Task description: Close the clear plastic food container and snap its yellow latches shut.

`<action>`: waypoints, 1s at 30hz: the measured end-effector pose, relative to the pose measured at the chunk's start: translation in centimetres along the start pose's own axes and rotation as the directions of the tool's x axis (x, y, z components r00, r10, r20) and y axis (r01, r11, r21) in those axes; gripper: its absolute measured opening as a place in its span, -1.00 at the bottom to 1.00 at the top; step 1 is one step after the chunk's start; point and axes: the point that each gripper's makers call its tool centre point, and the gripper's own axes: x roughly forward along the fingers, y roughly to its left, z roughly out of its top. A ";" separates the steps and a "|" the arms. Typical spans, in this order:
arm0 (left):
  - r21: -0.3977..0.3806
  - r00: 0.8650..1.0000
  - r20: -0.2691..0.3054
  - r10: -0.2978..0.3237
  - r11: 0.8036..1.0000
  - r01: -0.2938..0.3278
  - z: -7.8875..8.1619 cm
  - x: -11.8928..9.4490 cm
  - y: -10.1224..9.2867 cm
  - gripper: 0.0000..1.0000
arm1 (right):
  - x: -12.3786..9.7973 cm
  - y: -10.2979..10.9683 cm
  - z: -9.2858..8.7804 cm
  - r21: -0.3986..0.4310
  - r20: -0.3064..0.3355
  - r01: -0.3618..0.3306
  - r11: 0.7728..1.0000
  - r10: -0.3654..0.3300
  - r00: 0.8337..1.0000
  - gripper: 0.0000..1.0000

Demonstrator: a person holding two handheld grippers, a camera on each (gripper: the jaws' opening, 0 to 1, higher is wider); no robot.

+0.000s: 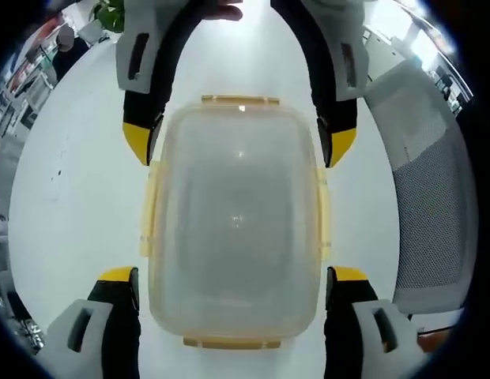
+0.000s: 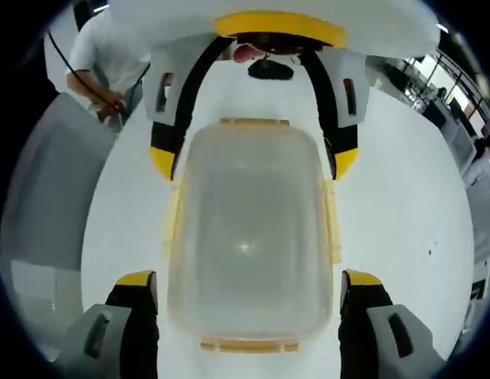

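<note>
Container (image 1: 235, 217) lay lid-on on the white table (image 1: 63, 205), long axis running gripper to gripper. Left gripper (image 1: 233, 288) and right gripper (image 2: 249, 292) spread wide, empty, each straddling an end; yellow latches (image 1: 148, 213) appeared unsnapped.

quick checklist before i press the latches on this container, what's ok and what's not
1. Lid on the clear container: ok, it sits on the base and covers it.
2. Left gripper open, a jaw on each side of one end of the container: ok.
3. Right gripper open, a jaw on each side of the other end: ok.
4. Yellow side latches snapped shut: cannot tell, they lie along the sides.
5. Yellow end latch snapped shut: cannot tell.
6. Container flat on the white table: ok.
</note>
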 end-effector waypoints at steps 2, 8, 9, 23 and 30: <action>0.001 1.000 -0.005 -0.002 1.000 0.002 -0.2 0.1 -0.1 0.99 | 0.0 -0.1 -0.1 -0.002 0.000 0.002 1.000 -0.002 1.000 0.93; -0.016 1.000 0.000 0.024 1.000 -0.024 -0.4 0.0 0.0 0.99 | -0.3 0.0 0.5 0.038 0.049 0.020 0.999 -0.022 0.999 0.89; -0.022 1.000 0.002 0.029 0.999 -0.029 -0.4 0.0 0.0 0.98 | -0.4 -0.3 1.4 0.060 0.110 0.032 0.998 -0.038 0.993 0.88; -0.055 0.995 0.083 0.061 0.997 -0.056 -0.3 -0.7 -0.1 0.95 | -1.0 -0.3 2.0 0.109 0.199 0.083 0.991 -0.104 0.975 0.87; -0.089 0.989 0.125 0.082 0.993 -0.071 0.2 -1.2 -0.3 0.93 | -1.3 -0.3 2.4 0.130 0.225 0.098 0.987 -0.125 0.966 0.88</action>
